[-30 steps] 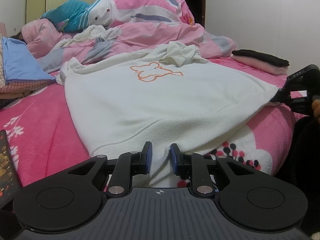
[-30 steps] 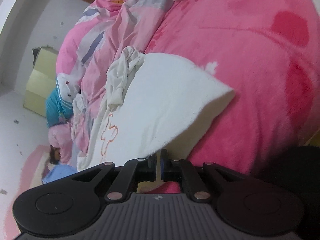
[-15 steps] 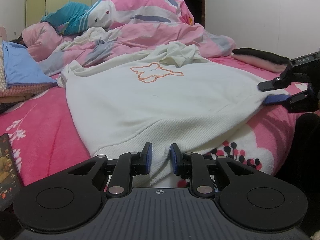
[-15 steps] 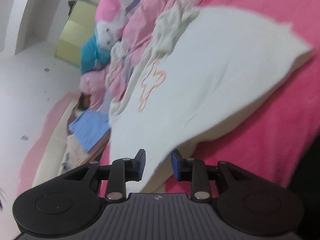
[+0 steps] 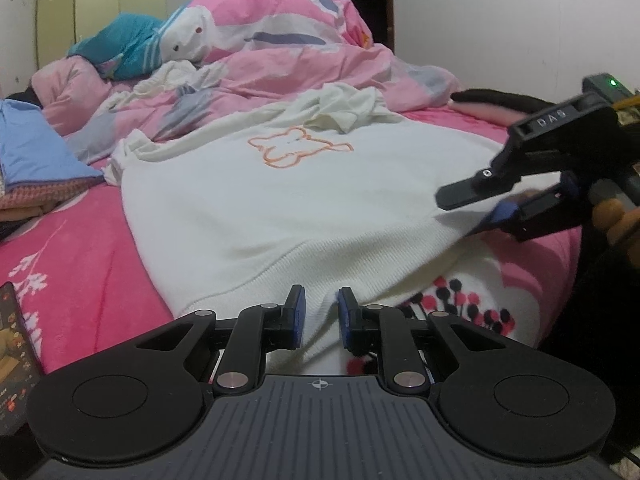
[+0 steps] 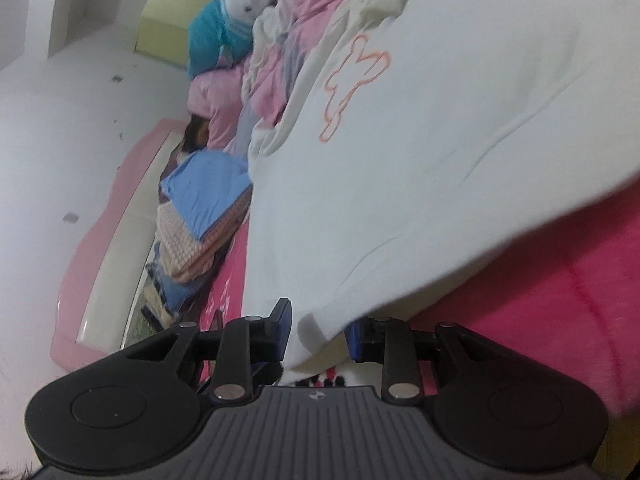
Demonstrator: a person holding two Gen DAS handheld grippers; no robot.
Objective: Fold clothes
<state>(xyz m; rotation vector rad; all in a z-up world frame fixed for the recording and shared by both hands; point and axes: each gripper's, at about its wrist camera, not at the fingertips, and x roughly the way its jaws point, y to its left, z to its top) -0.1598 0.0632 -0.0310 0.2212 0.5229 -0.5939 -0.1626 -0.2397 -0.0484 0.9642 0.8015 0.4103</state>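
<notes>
The bed [image 5: 80,264] under its pink blanket carries a white sweatshirt [image 5: 288,200], spread flat, bear outline up, its long axis running from the ribbed hem at the near edge toward the heaped quilt [image 5: 288,64]. The left gripper [image 5: 322,314] sits at the hem's middle with a fold of ribbing between its narrowly parted jaws; whether the pads truly pinch it, I cannot tell. The right gripper [image 6: 318,332] is nearer the garment's right side edge: its jaws have just been opening and stand spread, the edge lying loose between them.
</notes>
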